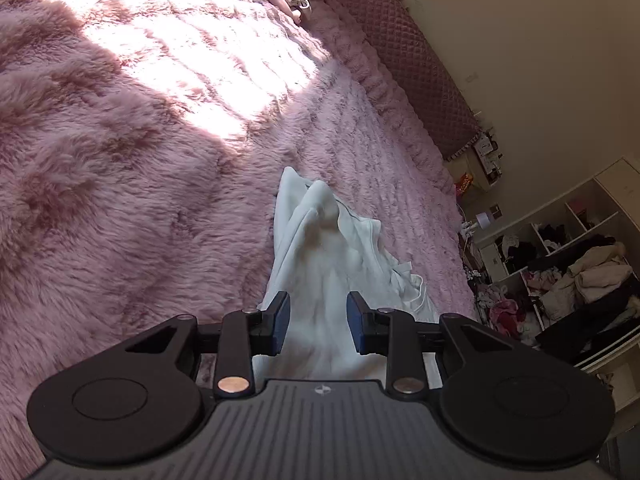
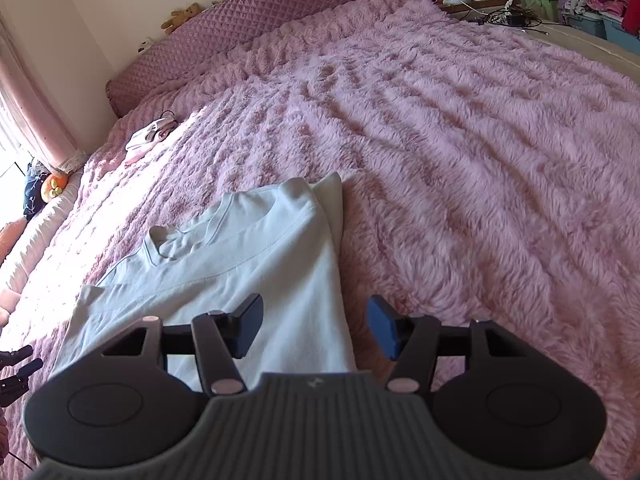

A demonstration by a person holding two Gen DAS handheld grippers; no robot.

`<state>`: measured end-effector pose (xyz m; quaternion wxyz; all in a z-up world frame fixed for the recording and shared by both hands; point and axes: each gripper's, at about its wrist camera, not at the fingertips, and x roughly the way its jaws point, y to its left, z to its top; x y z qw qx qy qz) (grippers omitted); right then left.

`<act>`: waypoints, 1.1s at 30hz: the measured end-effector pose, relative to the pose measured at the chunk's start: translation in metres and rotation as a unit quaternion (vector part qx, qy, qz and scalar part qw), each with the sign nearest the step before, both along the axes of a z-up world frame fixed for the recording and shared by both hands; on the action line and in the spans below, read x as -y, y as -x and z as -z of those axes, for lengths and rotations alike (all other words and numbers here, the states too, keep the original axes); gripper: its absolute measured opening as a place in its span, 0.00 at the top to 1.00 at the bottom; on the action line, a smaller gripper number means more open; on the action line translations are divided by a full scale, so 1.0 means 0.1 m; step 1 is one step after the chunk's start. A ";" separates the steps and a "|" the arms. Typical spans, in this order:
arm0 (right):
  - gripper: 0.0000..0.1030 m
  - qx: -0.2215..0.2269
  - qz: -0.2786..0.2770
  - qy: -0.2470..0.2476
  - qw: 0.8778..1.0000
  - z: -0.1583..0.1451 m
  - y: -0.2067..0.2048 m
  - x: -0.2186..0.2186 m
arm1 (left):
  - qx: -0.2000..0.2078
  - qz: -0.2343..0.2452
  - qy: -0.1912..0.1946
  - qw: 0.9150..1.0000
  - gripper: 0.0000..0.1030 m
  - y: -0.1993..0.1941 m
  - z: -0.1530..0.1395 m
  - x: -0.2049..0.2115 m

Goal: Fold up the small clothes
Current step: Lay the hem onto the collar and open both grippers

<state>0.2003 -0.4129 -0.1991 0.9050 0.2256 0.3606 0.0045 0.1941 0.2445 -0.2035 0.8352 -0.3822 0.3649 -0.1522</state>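
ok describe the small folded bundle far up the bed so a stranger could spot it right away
Start from the big fluffy pink blanket covering the bed and look toward the quilted headboard cushion. In the sunlit patch just short of it lies the small pink-and-white bundle. Unlike the large white shirt spread near the grippers, it is tiny and compact.

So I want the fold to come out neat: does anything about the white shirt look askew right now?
Yes. The white shirt lies on the pink blanket with one side already turned in, but the collar is rumpled and puckered, and a layer underneath pokes out past the top corner, so the edges do not line up.
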 end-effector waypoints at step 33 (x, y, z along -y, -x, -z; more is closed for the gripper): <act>0.53 0.022 -0.035 0.075 0.996 -0.01 -0.32 -0.07 | 0.034 0.043 -0.204 0.977 0.74 -0.39 -0.34 0.35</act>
